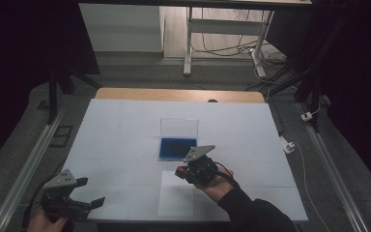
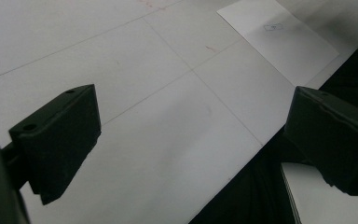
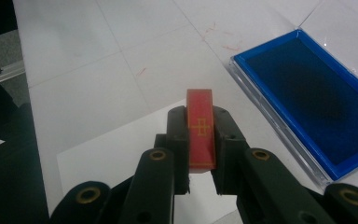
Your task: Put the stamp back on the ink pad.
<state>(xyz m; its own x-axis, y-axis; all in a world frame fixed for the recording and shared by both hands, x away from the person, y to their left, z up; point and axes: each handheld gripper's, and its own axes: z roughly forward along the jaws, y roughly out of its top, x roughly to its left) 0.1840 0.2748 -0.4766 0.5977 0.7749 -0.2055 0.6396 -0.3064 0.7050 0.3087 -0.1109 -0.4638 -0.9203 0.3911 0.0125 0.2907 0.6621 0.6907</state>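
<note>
My right tongs (image 3: 200,140) are pinching a small red block (image 3: 200,128) with a yellow cross mark on its upper face; it stands upright between the two jaws, squeezed from both sides. In the high view these tongs (image 1: 183,172) hang over the far end of a loose white sheet of paper (image 1: 176,200) lying on the white surface (image 1: 121,130). Just beyond their tips sits an open blue ink pad (image 1: 177,148), its clear lid (image 1: 179,128) standing upright along the far edge. In the right gripper view the pad (image 3: 307,102) lies just ahead and to the right of the block, apart from it.

My left tongs (image 1: 89,193) are spread wide with nothing between them, held at the near left edge of the surface, well apart from the pad. In their own view the jaws frame bare surface (image 2: 121,70) and its edge, with the paper (image 2: 279,39) farther ahead.
</note>
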